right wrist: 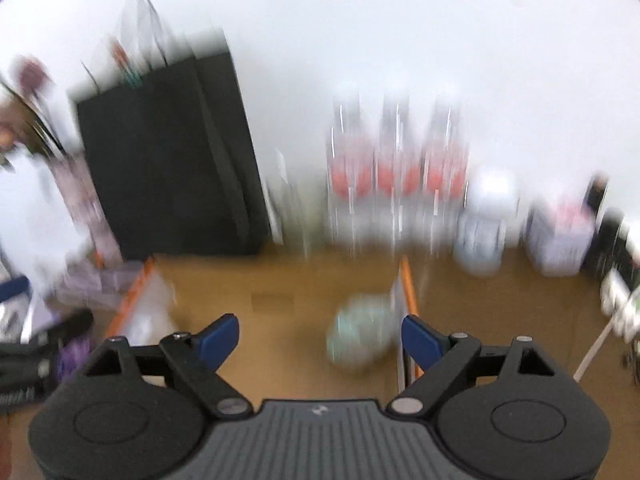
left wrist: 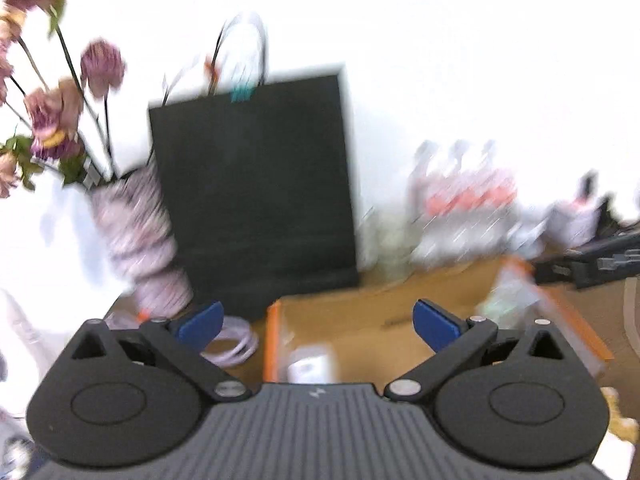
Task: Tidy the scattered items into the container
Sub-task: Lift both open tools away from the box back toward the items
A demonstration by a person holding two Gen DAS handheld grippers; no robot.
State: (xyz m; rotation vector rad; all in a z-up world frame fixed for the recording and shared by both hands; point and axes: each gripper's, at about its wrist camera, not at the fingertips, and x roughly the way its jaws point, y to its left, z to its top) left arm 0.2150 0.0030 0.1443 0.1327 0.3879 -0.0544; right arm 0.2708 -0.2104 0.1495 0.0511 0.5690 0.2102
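Left hand-held gripper (left wrist: 318,326): jaws wide apart, nothing between the blue pads. Right hand-held gripper (right wrist: 320,336): jaws likewise spread and empty. Both views are motion-blurred. The orange-rimmed container (left wrist: 272,344) sits on the wooden table (left wrist: 400,284), directly ahead of both grippers. Only the left view shows a small white item (left wrist: 310,366) inside it, a coiled pale cable (left wrist: 240,346) beside it, and a ribbed vase (left wrist: 140,236) of dried pink flowers. Only the right view shows clearly a rounded pale-green object (right wrist: 360,338) at the container's right wall. A matte black paper bag (left wrist: 252,192) stands behind.
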